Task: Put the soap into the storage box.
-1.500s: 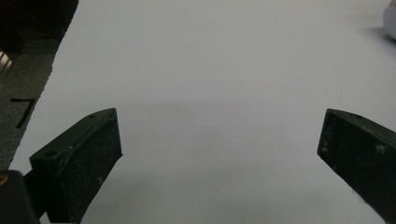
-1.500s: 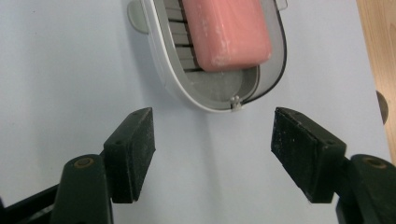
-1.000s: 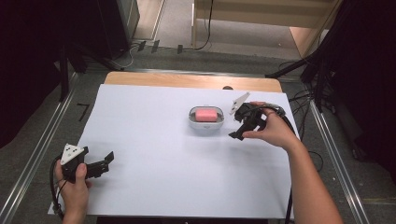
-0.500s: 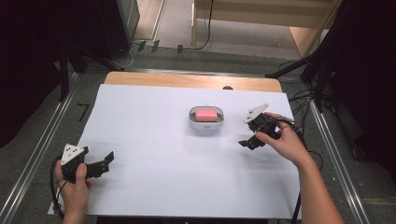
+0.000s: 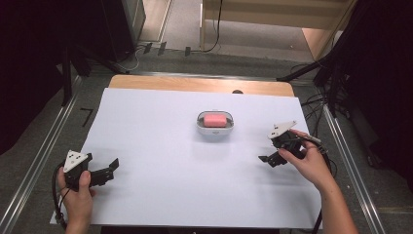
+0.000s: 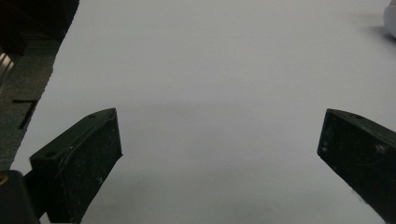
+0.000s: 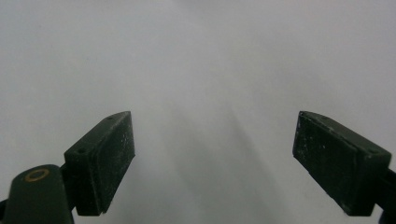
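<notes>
A pink bar [image 5: 215, 119] lies in a small white oval dish [image 5: 215, 129] at the middle of the white sheet [image 5: 160, 146]. My left gripper [image 5: 110, 170] rests near the sheet's front left corner, held in a hand, its jaws pointing right. In the left gripper view the left gripper [image 6: 219, 154] is open with nothing but white sheet between the jaws, and the dish's edge [image 6: 391, 21] shows at the top right. My right gripper [image 5: 271, 152] sits right of the dish and nearer the person, well apart from it. In its own view the right gripper [image 7: 212, 154] stands open over bare sheet.
The sheet covers most of a wooden table [image 5: 199, 84] whose far edge shows bare. Metal rails [image 5: 46, 141] run along both sides. Cables [image 5: 316, 105] lie off the right edge, and dark equipment stands at the back left.
My right gripper has drawn away from the dish, moving right and toward the person, and now sits low over the sheet. The left gripper has stayed where it was.
</notes>
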Available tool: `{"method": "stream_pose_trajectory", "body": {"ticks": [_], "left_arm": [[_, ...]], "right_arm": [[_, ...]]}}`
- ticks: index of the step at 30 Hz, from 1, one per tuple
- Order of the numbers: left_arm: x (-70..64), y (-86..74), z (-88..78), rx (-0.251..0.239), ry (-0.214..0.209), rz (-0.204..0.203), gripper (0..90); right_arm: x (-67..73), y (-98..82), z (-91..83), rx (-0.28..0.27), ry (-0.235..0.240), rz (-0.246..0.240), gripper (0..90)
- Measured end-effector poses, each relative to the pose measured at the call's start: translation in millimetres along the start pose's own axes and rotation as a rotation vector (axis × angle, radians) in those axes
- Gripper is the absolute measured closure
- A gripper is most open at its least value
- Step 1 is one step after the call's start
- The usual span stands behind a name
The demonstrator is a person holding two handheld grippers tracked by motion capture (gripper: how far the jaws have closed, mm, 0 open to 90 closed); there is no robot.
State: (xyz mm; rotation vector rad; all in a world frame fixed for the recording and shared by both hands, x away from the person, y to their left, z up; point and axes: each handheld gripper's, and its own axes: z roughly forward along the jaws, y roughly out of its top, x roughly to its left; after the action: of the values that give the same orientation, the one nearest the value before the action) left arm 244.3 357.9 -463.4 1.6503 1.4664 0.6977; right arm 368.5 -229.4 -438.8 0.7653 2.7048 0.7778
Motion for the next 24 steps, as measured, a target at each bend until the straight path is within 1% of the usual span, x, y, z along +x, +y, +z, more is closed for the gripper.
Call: {"method": "stream_pose_trajectory", "body": {"ticks": [2,3,11,13,15,19,21,24], "left_arm": [[0.0,0.0,0.0,0.0,0.0,0.001,0.0],[-0.1,0.0,0.0,0.0,0.001,0.001,0.0],[-0.3,0.0,0.0,0.0,0.002,0.0,0.0],[-0.2,0.0,0.1,0.001,0.002,0.001,0.0],[-0.2,0.0,0.1,0.001,0.002,0.001,0.0],[-0.3,0.0,-0.1,0.001,0.003,0.0,0.0],[-0.4,0.0,0.0,0.0,0.003,0.0,0.0],[-0.5,0.0,0.0,0.0,0.003,-0.001,0.0]], "right_arm": [[0.7,-3.1,-0.1,0.001,-0.007,0.003,13.5],[3.2,-9.3,-0.7,0.0,-0.011,0.028,13.5],[8.0,-34.0,-4.1,-0.036,-0.04,0.073,13.5],[9.4,-39.5,-5.4,-0.044,-0.036,0.084,13.5],[11.4,-44.6,-6.1,-0.065,-0.029,0.09,13.4],[15.2,-53.2,-7.3,-0.086,-0.034,0.107,13.3],[17.4,-57.4,-7.8,-0.094,-0.046,0.124,13.2],[18.3,-61.8,-9.0,-0.107,-0.045,0.13,13.2]]}}
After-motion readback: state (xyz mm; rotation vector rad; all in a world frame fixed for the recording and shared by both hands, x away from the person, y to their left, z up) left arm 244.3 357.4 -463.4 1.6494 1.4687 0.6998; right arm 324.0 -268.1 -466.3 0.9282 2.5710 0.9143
